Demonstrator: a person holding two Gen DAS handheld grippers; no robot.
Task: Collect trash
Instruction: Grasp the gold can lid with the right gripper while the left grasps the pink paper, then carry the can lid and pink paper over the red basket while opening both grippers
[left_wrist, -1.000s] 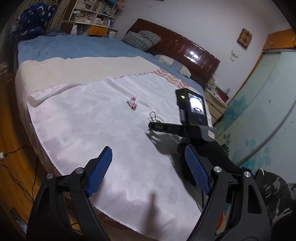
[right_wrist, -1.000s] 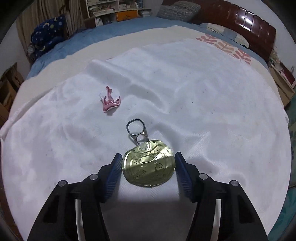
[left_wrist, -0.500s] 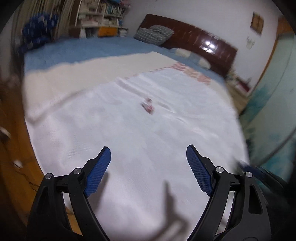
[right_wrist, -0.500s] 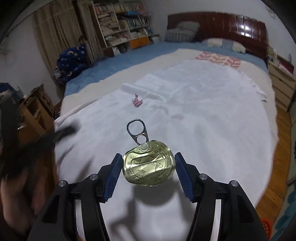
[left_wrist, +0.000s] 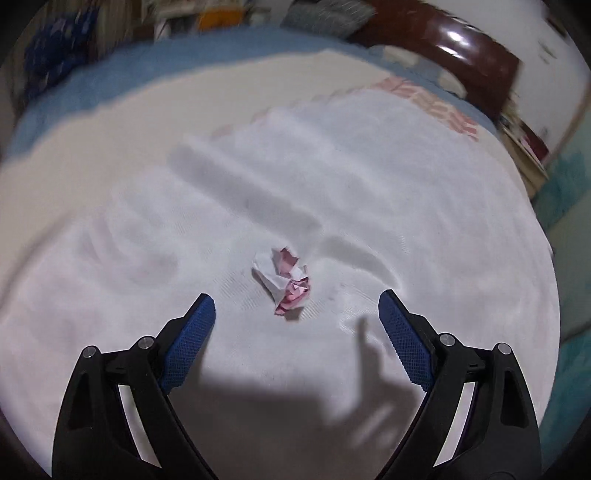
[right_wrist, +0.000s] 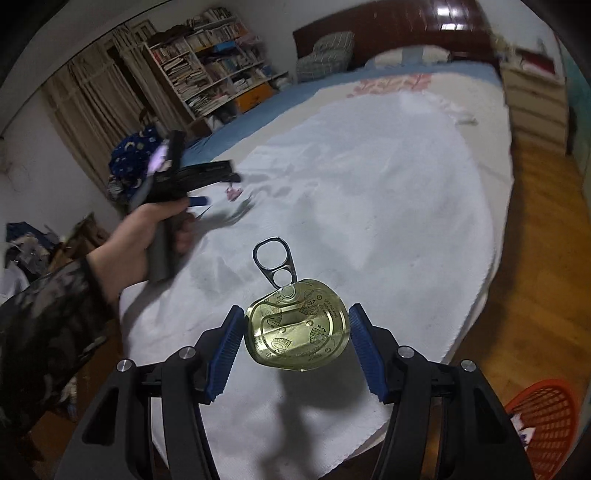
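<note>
A crumpled pink and white paper scrap (left_wrist: 286, 282) lies on the white sheet (left_wrist: 406, 221) of the bed. My left gripper (left_wrist: 297, 308) is open, its blue pads on either side of the scrap and just short of it. My right gripper (right_wrist: 297, 332) is shut on a gold can lid (right_wrist: 297, 334) with a grey pull ring (right_wrist: 273, 260), held up above the bed's near corner. The left gripper (right_wrist: 195, 177) also shows blurred in the right wrist view, over the scrap (right_wrist: 232, 192).
An orange mesh basket (right_wrist: 546, 421) stands on the wooden floor at the lower right. A bookshelf (right_wrist: 210, 70), a dark headboard (right_wrist: 406, 33) and a bedside cabinet (right_wrist: 535, 99) ring the bed. Dark clothes (right_wrist: 133, 162) are piled at the left.
My left gripper has moved forward over the sheet up to the paper scrap, still open. My right gripper has lifted the can lid off the bed and pulled back towards the basket side.
</note>
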